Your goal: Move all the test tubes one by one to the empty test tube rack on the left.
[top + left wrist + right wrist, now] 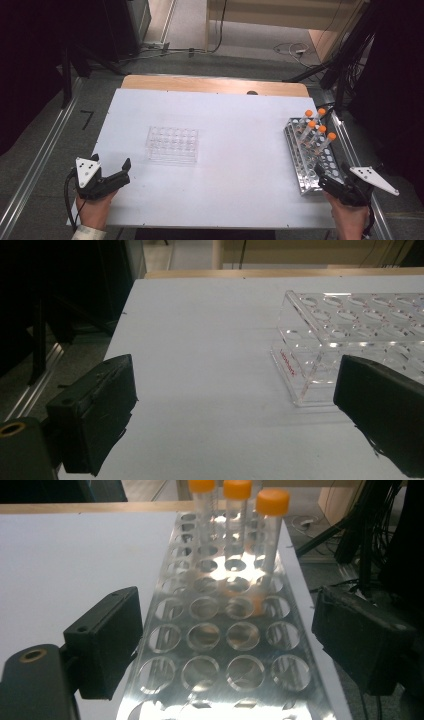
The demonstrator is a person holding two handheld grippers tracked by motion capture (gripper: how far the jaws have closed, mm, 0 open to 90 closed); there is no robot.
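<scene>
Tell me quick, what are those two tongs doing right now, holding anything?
Left tongs: open, holding nothing, near the clear plastic rack.
Right tongs: open, holding nothing, at the near end of the metal tube rack.

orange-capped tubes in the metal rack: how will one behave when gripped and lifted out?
An orange-capped tube looks smooth, round and clear, so probably slippery between the fingers. Tall and slim, likely light. It leans in its hole in the metal rack, so the fit seems loose; laid on the table, it would likely roll.

Red lettering runs along the clear plastic rack's (350,335) base, too small to read.
</scene>
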